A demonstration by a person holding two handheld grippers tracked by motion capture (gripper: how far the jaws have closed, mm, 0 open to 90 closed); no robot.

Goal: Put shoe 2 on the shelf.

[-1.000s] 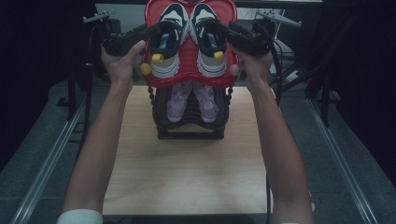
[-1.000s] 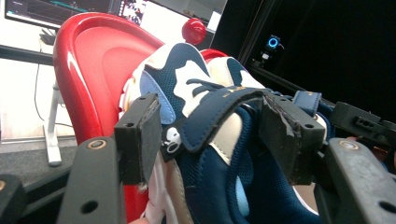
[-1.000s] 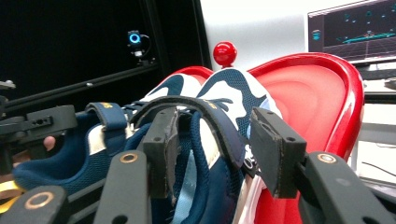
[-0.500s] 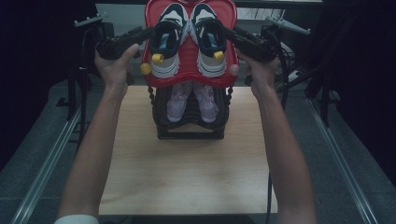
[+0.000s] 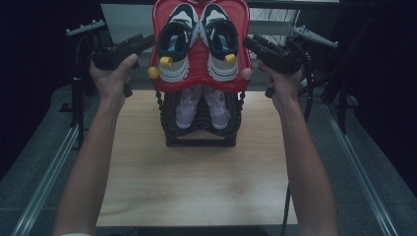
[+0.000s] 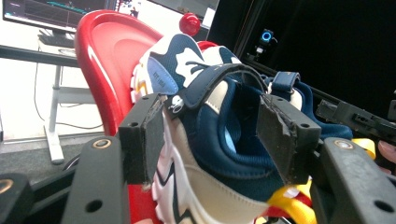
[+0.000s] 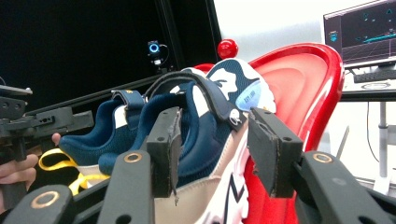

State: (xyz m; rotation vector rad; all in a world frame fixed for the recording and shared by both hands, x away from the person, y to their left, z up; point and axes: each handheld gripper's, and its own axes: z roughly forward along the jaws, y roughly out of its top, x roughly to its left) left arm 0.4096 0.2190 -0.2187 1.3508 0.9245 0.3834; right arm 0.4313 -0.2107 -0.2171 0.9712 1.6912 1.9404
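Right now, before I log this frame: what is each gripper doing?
Left gripper: open, jaws either side of the left navy shoe, not pressing.
Right gripper: open, jaws astride the right navy shoe, nothing held.

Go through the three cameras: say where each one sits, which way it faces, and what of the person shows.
High view: above the person's side, facing forward and down on the wooden table; both forearms show.
Left gripper view: rides the left gripper, facing the left navy-and-white sneaker; its black jaws show.
Right gripper view: rides the right gripper, facing the right navy-and-white sneaker.
Shared: the red plastic shoe tray.
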